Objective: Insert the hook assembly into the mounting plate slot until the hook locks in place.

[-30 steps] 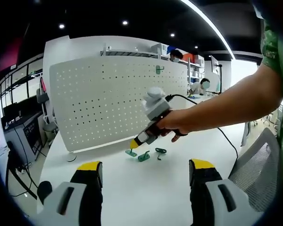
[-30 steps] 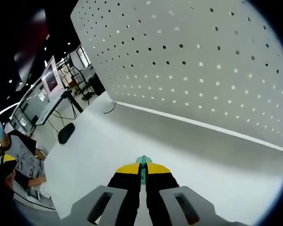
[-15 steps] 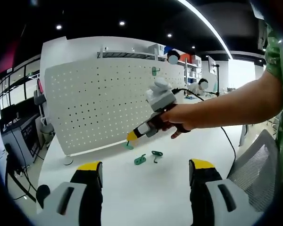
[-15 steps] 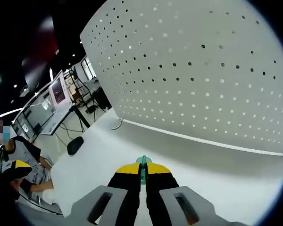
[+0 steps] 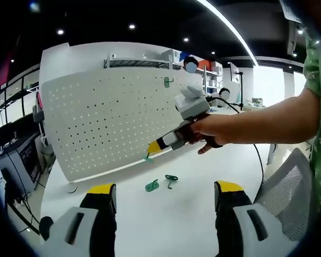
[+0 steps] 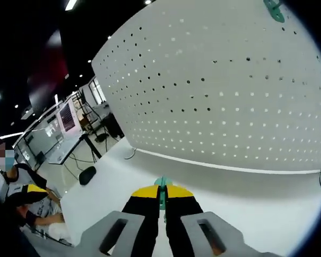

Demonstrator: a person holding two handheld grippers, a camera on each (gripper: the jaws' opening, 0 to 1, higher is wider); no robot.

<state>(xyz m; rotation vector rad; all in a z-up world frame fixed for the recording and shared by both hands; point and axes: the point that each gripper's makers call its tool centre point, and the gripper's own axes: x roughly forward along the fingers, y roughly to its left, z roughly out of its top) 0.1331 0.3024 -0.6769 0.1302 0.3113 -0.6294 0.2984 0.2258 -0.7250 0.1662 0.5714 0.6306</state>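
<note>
A white perforated mounting plate (image 5: 112, 120) (image 6: 224, 101) stands upright on the white table (image 5: 166, 214). One green hook (image 5: 167, 82) (image 6: 273, 8) hangs near the plate's top. Two more green hooks (image 5: 152, 186) (image 5: 171, 179) lie on the table in front of the plate. My right gripper (image 6: 161, 195) is shut on a green hook (image 6: 161, 184), whose tip pokes out past the jaws. In the left gripper view that right gripper (image 5: 152, 150) is held in a hand above the table, close to the plate's lower part. My left gripper (image 5: 163, 195) is open with nothing between its jaws.
A black mouse (image 6: 87, 174) lies on the table's far left part. A grey mesh chair (image 5: 289, 182) stands at the right. A seated person (image 6: 16, 193) is beyond the table edge. Desks with monitors (image 6: 59, 126) and shelving (image 5: 203, 69) stand behind the plate.
The right gripper has lifted the green hook off the table and carried it up toward the plate. The left gripper's view has shifted slightly; the two loose hooks stayed put.
</note>
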